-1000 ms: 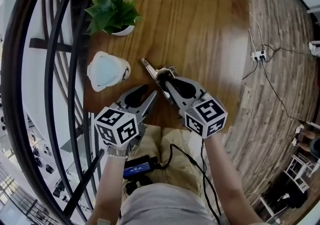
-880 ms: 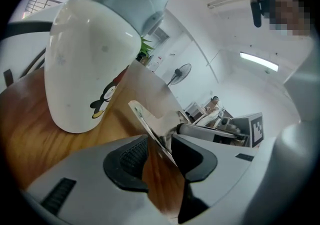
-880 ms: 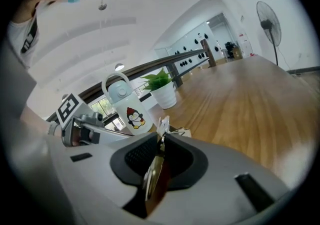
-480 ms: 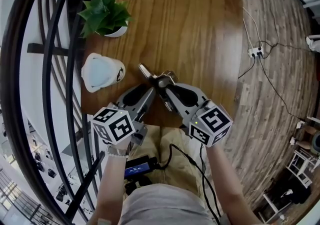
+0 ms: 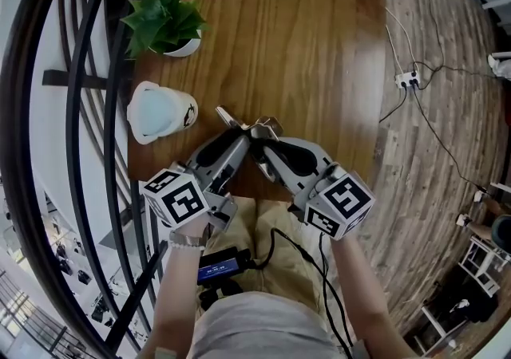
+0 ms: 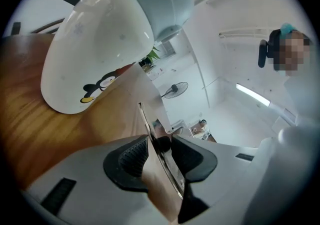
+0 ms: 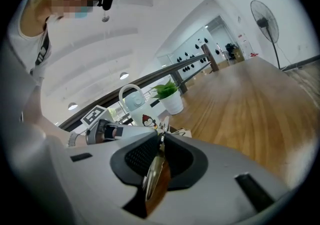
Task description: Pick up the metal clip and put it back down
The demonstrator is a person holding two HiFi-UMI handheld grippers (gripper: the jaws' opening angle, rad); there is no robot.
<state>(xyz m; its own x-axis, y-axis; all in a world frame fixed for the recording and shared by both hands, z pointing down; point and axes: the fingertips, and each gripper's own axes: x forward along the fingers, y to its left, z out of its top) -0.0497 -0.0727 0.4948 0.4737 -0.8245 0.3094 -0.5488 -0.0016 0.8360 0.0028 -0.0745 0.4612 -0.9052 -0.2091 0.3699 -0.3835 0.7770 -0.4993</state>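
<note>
I see a brown wooden table (image 5: 319,54) under and beyond the right claw (image 5: 259,138). To the right of this claw lies a floor (image 5: 423,190) of grey-brown planks, with a white socket strip (image 5: 411,86) and thin cables (image 5: 435,138) on it. To the left of the left claw (image 5: 238,140) run black curved railing bars (image 5: 76,110). Far beyond the right claw stands a pedestal fan (image 7: 264,24). Long lamps (image 6: 252,94) glow on the white ceiling (image 7: 165,9).

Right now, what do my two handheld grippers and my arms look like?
The left gripper and right gripper are light grey plastic shells with black ribbed pads lining the jaws. Each carries a white cube with black square markers. A black cable runs from the right gripper toward a black box with a blue label. Forearms are sleeveless; a band circles the left wrist.
</note>
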